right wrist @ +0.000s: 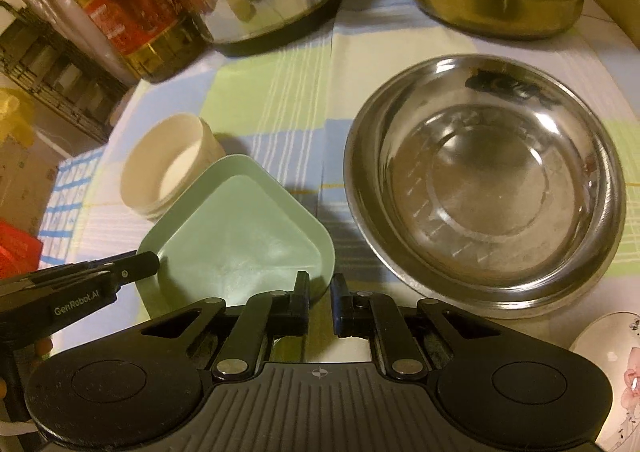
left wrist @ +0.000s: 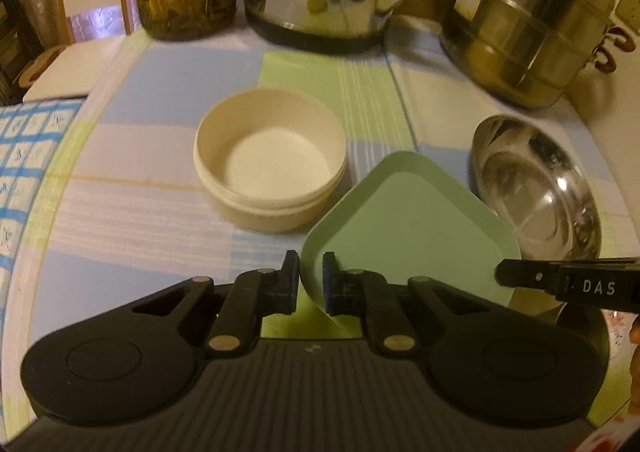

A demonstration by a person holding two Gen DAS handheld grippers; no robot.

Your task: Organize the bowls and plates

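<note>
Both tools grip the green square plate (left wrist: 408, 228) by opposite rims: the left gripper (left wrist: 311, 280) is clamped on its near-left edge, the right gripper (right wrist: 320, 300) on its near-right edge. The plate hangs between the cream bowl (left wrist: 270, 157) at ten o'clock and the steel dish (right wrist: 484, 179) at two o'clock. Judged step: carrying it; next, a level, matched move to a stacking spot
</note>
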